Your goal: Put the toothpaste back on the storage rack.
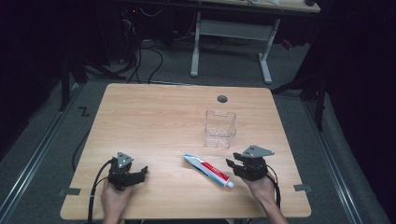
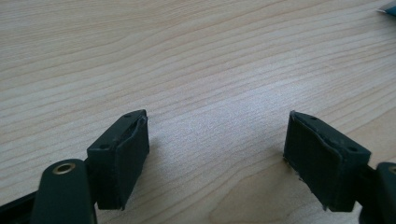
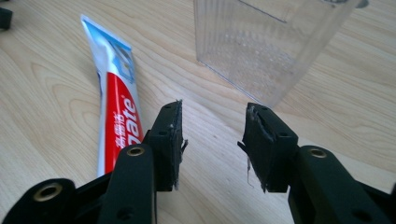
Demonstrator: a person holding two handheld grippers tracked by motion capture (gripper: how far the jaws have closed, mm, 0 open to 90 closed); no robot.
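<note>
High view has the wooden desk [image 1: 154, 116] laid out from above, with a clear plastic container [image 1: 220, 128] standing upright a little toward two o'clock of the desk's middle. Nothing lies inside it that I can make out; its ribbed walls and dimpled floor show through. Toward seven o'clock of it, apart from it, lies a toothpaste tube [image 1: 208, 170], flat on the wood, running slantwise with its white cap at five o'clock and its crimped blue end at eleven. The tube is white with a red band bearing white lettering and a pale blue tail.

Just at three o'clock of the cap end, the right gripper [image 1: 236, 164] rests in a hand; the right gripper view shows its jaws set moderately apart with nothing between them, the tube just beside the left-hand jaw. Over at nine o'clock, well apart from the tube, the left gripper [image 1: 140, 172] sits low on the desk, jaws spread wide over bare wood.
</note>
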